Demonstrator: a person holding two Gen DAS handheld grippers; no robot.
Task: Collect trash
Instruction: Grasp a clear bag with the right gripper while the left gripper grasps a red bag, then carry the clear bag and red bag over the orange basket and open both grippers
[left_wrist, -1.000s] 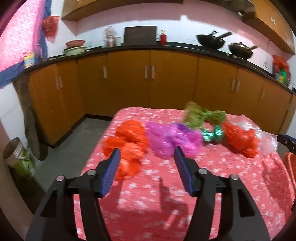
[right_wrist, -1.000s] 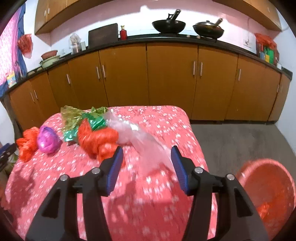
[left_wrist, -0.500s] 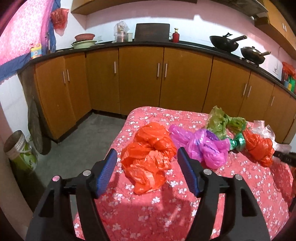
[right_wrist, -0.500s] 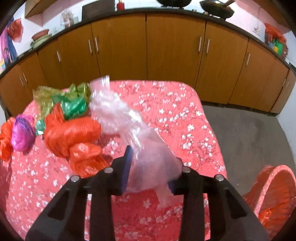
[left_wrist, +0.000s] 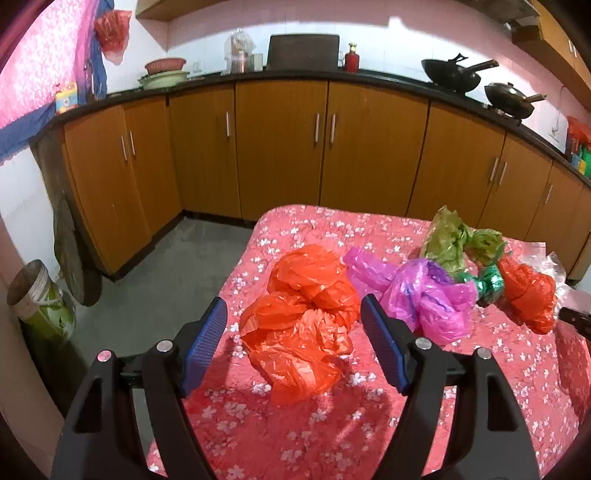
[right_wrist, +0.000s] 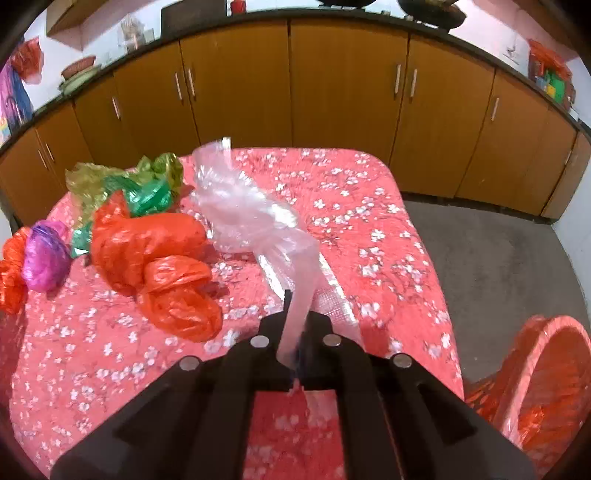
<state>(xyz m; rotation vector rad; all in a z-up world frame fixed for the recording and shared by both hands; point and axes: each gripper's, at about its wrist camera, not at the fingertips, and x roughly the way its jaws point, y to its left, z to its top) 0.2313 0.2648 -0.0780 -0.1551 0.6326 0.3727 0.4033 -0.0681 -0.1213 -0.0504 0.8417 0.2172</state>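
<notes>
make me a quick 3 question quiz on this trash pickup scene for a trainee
1. True or false: the right claw is shut on the clear plastic bag.
2. Which bag sits between the left claw's open fingers? A) magenta bag B) orange bag C) green bag
3. Fill in: the red basket stands on the ____, beside the table.

Key:
1. True; its jaws have just been closing and now pinch the bag's tail.
2. B, the orange bag; the pads do not press on it. The magenta bag and green bag lie further right.
3. floor
</notes>
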